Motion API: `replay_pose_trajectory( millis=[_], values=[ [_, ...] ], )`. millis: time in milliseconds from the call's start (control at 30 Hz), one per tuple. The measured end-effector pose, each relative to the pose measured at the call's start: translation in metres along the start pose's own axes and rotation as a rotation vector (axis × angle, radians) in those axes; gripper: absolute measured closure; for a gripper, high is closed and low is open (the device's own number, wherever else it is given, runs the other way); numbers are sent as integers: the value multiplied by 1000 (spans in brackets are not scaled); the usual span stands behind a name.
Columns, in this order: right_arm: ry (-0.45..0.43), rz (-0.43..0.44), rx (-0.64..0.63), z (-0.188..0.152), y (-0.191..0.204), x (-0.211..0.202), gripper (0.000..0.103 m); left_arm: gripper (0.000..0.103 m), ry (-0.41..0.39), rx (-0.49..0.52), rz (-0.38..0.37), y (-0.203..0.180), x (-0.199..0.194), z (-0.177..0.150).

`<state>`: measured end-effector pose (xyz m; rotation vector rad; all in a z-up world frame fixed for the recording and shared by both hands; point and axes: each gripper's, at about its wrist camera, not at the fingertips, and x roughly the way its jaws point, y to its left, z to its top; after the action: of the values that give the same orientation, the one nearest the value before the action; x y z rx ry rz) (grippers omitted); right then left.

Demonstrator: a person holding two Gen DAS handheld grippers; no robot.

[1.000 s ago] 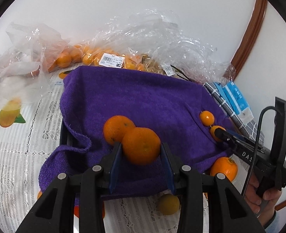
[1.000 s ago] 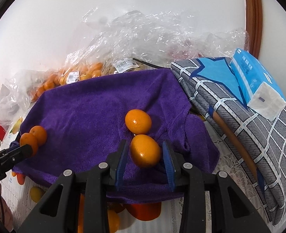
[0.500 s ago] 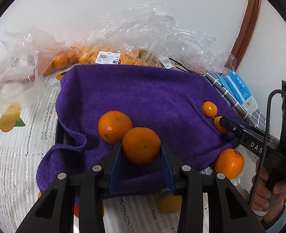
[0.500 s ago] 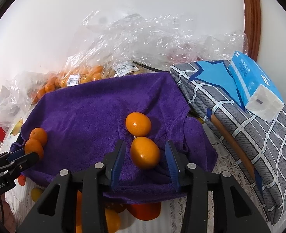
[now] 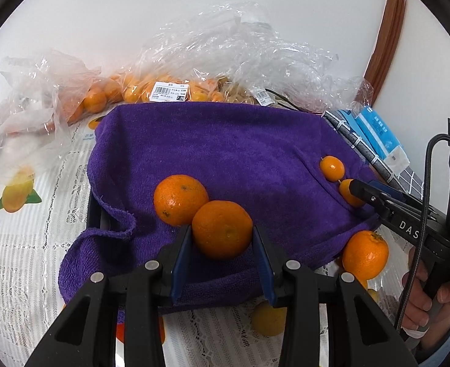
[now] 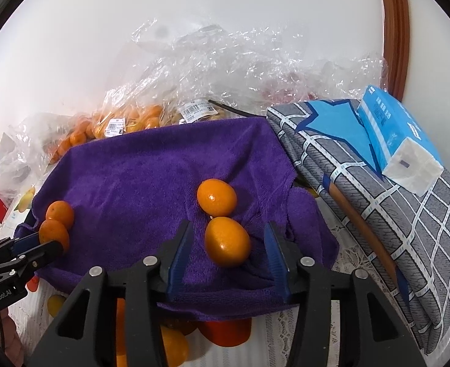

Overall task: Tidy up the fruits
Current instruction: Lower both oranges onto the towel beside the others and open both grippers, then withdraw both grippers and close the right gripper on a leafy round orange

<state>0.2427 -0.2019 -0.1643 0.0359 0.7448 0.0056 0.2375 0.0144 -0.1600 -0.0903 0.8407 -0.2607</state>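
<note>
A purple towel (image 5: 225, 153) covers a dark tray. My left gripper (image 5: 222, 241) is shut on an orange (image 5: 222, 229) just above the towel's front part, touching a second orange (image 5: 179, 198) lying on the towel. My right gripper (image 6: 228, 244) is open; a small oval kumquat (image 6: 227, 241) lies on the towel (image 6: 151, 183) between its blue pads, free of both. A second kumquat (image 6: 216, 197) lies just behind it. The right gripper also shows in the left wrist view (image 5: 356, 188), and the left gripper in the right wrist view (image 6: 50, 244).
Clear plastic bags of oranges (image 5: 164, 88) lie behind the towel by the wall. A folded grey-blue cloth (image 6: 362, 189) with a tissue pack (image 6: 399, 140) sits on the right. Loose fruit (image 5: 365, 253) lies on the lace tablecloth (image 5: 26, 244) in front of the towel.
My right gripper has opened and let go of the kumquat, which now rests on the towel. My left gripper stays shut on its orange and has shifted slightly.
</note>
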Motion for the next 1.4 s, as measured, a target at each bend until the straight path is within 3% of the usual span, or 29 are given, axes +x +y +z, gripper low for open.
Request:
replay_pose_trajectory(
  millis=[100,167,367,567,733,867,1100,1267,1400],
  values=[
    [-10,-16,-2,0,0,-2,54,64,-7,-1,-23,0,-2,1],
    [-16,-22,1,0,-1,-3,54,57,-20,-1,-38,-1,-6,3],
    [-36,-51,27,8,-5,-21,54,49,-98,-2,-56,1,-25,6],
    [-28,7,30,-4,-7,-60,54,49,-131,-61,-79,12,-37,9],
    [16,141,33,-25,9,-73,54,46,-172,-116,-71,26,-45,11],
    [28,180,0,-31,31,-74,54,46,-164,-149,-47,36,-44,11],
    [75,187,-69,-37,56,-61,52,46,-133,-133,75,46,-66,0],
    [78,130,-88,-41,63,-49,52,46,-61,-142,38,58,-74,-18],
    [73,109,-120,-42,66,-49,61,46,-31,-137,-5,55,-78,-30]
  ],
)
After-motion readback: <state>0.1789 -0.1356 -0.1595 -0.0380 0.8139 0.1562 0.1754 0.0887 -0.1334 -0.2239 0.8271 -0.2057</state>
